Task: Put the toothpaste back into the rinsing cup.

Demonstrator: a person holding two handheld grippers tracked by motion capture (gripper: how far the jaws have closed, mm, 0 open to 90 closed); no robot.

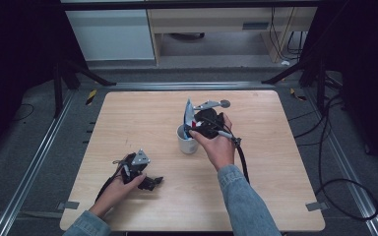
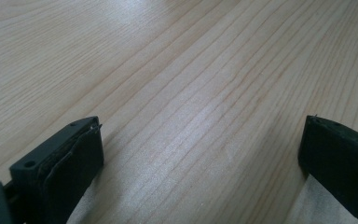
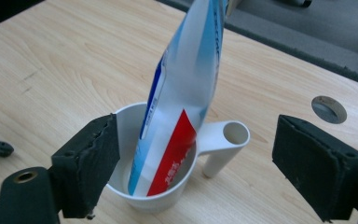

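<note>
A white cup point(image 1: 187, 143) with a tubular handle point(image 3: 223, 140) stands near the middle of the wooden table point(image 1: 142, 113). A blue, white and red toothpaste tube point(image 1: 189, 113) stands in the cup, leaning on its rim point(image 3: 121, 114). The tube point(image 3: 186, 79) rises between the jaws of my right gripper point(image 3: 200, 140), which are open and do not touch it. My right gripper point(image 1: 193, 129) hangs just right of the cup. My left gripper point(image 1: 151, 183) rests open on the bare wood at the front left, with nothing between its jaws point(image 2: 200, 154).
A small grey round mark point(image 3: 328, 108) lies on the table beyond the cup. Cables point(image 1: 325, 147) run over the dark floor at the right. Metal rails point(image 1: 34, 157) flank the table, and pale cabinets point(image 1: 113, 34) stand at the back.
</note>
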